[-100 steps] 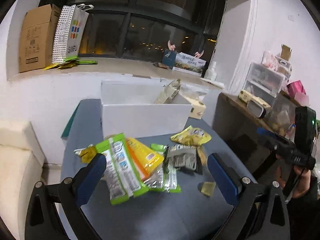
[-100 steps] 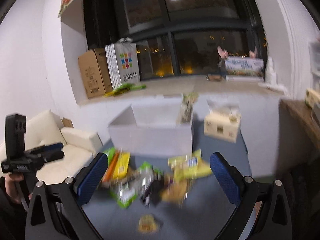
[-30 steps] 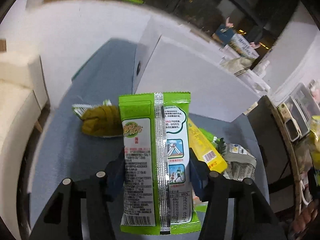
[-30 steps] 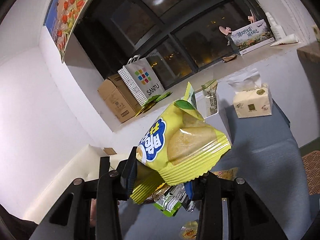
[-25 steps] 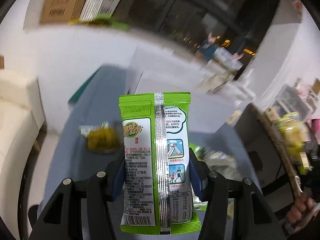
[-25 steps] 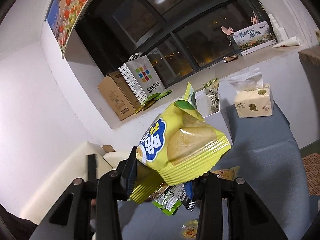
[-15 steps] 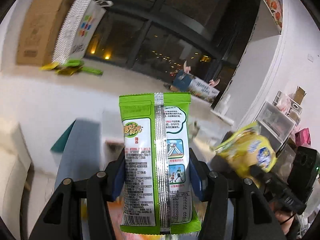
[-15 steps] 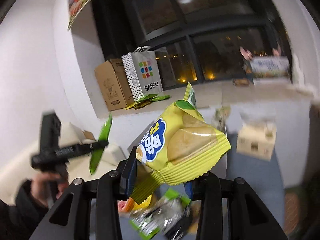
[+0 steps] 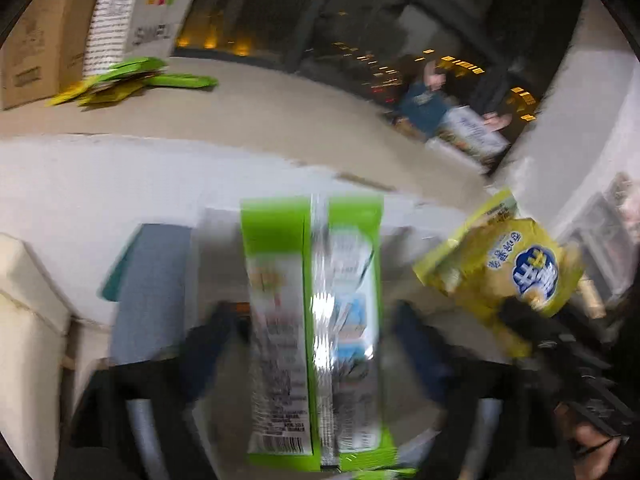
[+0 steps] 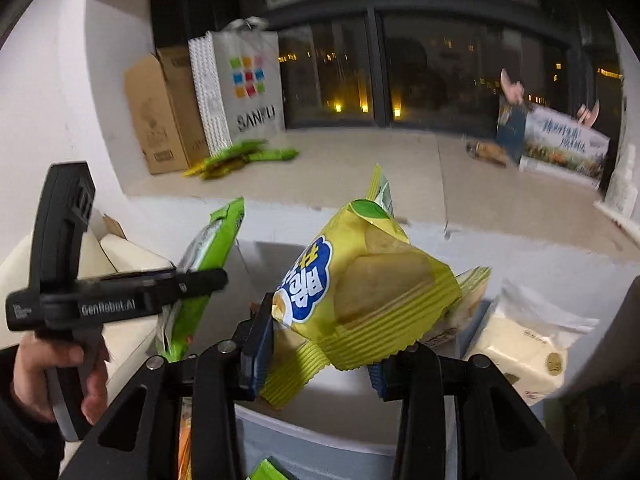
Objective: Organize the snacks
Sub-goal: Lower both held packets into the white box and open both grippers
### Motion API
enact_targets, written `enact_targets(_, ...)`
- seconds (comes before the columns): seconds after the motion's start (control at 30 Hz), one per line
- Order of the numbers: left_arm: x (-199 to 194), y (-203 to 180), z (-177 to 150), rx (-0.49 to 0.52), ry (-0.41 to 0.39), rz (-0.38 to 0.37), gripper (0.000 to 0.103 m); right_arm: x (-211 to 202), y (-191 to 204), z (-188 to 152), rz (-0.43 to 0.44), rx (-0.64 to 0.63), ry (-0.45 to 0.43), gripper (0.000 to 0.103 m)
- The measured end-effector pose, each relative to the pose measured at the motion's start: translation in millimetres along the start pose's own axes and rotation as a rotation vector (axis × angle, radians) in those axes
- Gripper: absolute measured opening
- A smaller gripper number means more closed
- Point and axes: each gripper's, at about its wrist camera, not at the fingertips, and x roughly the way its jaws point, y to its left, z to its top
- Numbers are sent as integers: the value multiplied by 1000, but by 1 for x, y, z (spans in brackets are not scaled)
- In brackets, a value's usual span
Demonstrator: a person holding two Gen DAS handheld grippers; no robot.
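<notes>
left hand-held gripper [image 9: 312,344]: your jaws are opening; the green snack packet [image 9: 314,320] stands upright between them, and gaps show between its edges and the blue pads, so nothing presses on it. the view is blurred with motion.
green snack packet: back side faces the left wrist camera, silver seam down the middle, barcode at the lower left. in the right wrist view it [image 10: 208,264] appears edge-on beside the black body of your left tool, above the white box.
right hand-held gripper [image 10: 320,360]: your jaws are opening slightly, yet the pads are on the crimped bottom edge of the yellow chip bag [image 10: 360,296], which stands up from them, puffed and tilted.
yellow chip bag: held over the white box [image 10: 320,420]; in the left wrist view it [image 9: 504,268] sits to the right of the green packet, apart from it.
white box: directly below both packets; its front wall fills the lower middle of the right wrist view. contents cannot be made out.
your left hand [image 10: 52,376]: wrapped round the grip of the left tool at the lower left of the right wrist view.
table [image 9: 148,280]: grey-blue surface shows left of the box.
tissue box [image 10: 524,352]: just right of the white box.
window ledge [image 10: 360,168]: carries a cardboard carton [image 10: 160,116], a white shopping bag [image 10: 240,84] and several loose green packets [image 10: 240,156].
</notes>
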Motion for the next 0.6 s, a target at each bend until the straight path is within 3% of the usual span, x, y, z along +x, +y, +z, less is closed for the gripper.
enact_targets(0.03,1,5,-2,-9,9,12,103,6,-1,1,-8,0,-1,57)
enact_targets(0.07,1,9,-4,-16,13,5,103,11,-1,2,-9,4,4,91)
enact_targets(0.1,-2,10,-6,-17,11,0,103,16,-3,2,-5,12,14,103)
enact_targets(0.43,-79,-4,-14,100,-127,21,103,-5,-3,8,-15,14,-20,103)
enact_targets(0.6,-132,-22,-41,185,-213,-17,103,-39,10,4,-8,-25,-59,103)
